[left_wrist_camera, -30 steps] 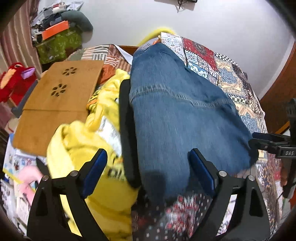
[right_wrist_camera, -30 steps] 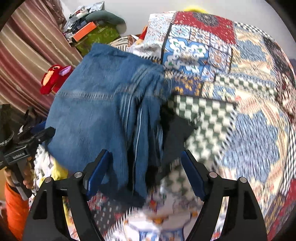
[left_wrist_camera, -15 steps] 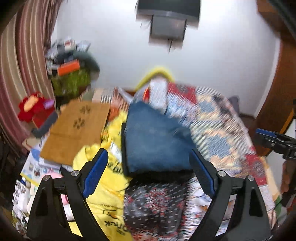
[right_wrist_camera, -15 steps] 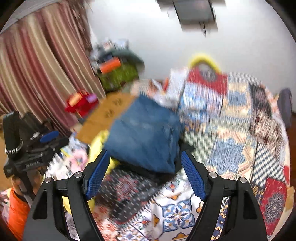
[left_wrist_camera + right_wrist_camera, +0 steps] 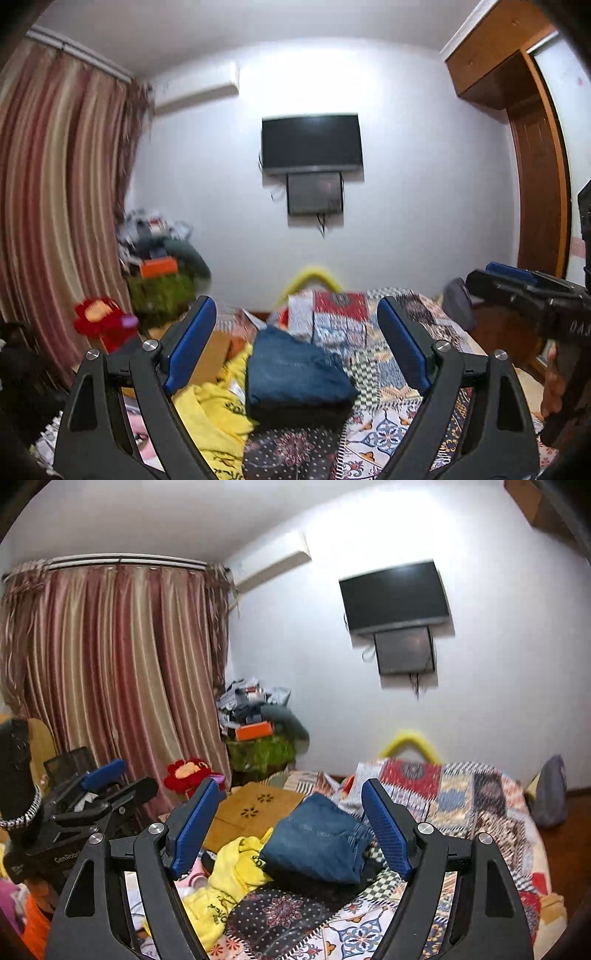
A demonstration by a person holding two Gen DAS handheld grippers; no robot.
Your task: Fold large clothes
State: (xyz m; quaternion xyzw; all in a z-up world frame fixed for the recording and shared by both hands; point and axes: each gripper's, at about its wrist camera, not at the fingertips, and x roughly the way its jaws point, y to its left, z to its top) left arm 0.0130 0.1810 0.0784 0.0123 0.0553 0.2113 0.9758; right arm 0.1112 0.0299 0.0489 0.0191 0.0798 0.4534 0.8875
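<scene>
While pointing almost level across the room, seen from the left wrist: left gripper (image 5: 295,345) spread wide with nothing between the blue pads. Folded blue jeans (image 5: 295,373) lying on the patchwork bedspread (image 5: 399,373), beside a yellow garment (image 5: 210,410). Right gripper (image 5: 517,288) at the right edge, gripped by a hand (image 5: 554,384).

From the right wrist: right gripper (image 5: 291,830) likewise agape and empty. Folded blue jeans (image 5: 317,838) on the patchwork bedspread (image 5: 461,797), touching the yellow garment (image 5: 229,875). Left gripper (image 5: 99,786) at far left.
</scene>
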